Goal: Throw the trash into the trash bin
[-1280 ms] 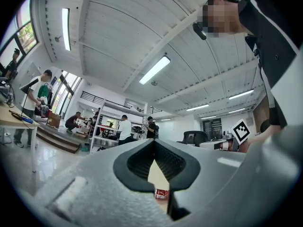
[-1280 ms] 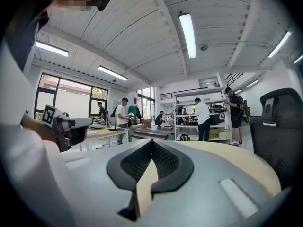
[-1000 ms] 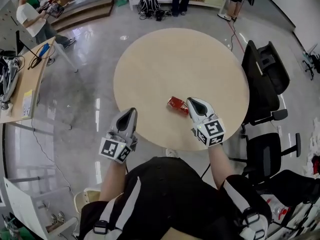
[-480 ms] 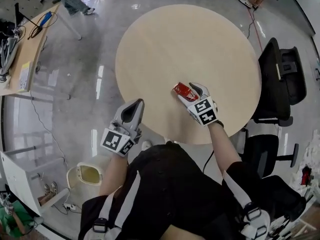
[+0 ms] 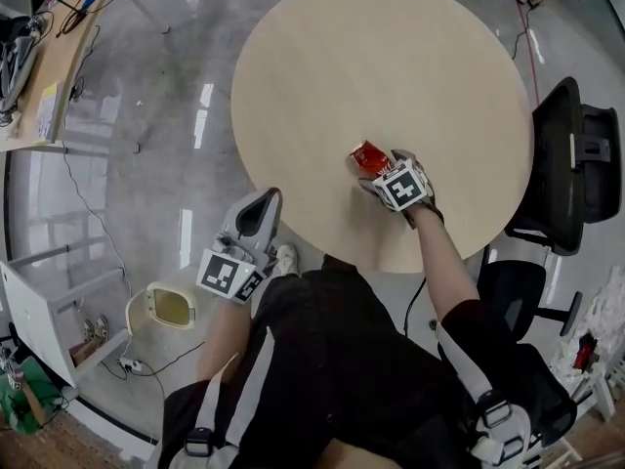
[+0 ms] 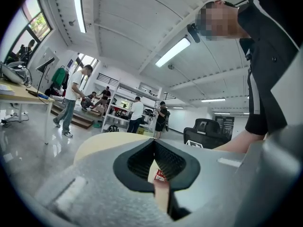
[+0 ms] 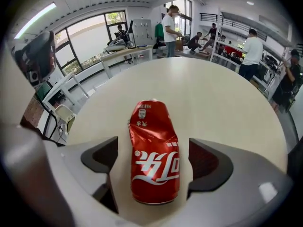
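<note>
The right tool [image 5: 383,171] tips steeply down over the round pale counter [image 5: 391,57]; its jaws stand wide, having just been opening. A dented red soda can [image 7: 154,160] lies on its side on the counter between them, with a gap on either side, so neither pad presses on it; the can sits close to the counter's near edge. The left tool [image 5: 260,203] hovers level just off that edge above the grey floor [image 5: 146,164]; its jaw tips meet and grip nothing. A cream trash bin [image 5: 146,311] stands on the floor at the person's left, well apart from the can; a black office chair [image 5: 576,164] stands at the counter's right.
</note>
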`<control>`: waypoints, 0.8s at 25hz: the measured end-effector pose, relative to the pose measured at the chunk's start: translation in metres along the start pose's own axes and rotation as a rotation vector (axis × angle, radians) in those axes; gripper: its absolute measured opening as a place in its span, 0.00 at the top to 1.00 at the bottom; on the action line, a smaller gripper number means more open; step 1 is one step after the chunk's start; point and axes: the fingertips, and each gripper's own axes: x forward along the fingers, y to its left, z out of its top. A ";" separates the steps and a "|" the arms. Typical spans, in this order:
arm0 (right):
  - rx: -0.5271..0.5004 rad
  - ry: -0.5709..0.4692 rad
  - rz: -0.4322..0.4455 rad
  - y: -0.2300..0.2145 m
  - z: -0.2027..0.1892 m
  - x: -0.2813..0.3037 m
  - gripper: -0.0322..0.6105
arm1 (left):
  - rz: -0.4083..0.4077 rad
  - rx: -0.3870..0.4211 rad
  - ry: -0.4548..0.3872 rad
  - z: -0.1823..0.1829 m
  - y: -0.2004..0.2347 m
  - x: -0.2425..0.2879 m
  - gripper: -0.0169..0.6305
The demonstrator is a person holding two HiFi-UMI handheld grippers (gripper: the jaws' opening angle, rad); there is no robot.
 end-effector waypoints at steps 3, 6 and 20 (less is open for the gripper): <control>0.004 0.045 -0.012 -0.003 -0.009 0.010 0.25 | 0.007 -0.001 0.006 0.000 0.002 -0.001 0.97; -0.014 0.102 -0.029 0.000 -0.015 0.012 0.37 | 0.008 0.000 0.007 0.001 0.003 -0.003 0.97; -0.008 -0.005 -0.112 0.019 0.002 -0.026 0.47 | -0.033 0.037 -0.030 0.018 0.009 -0.010 0.97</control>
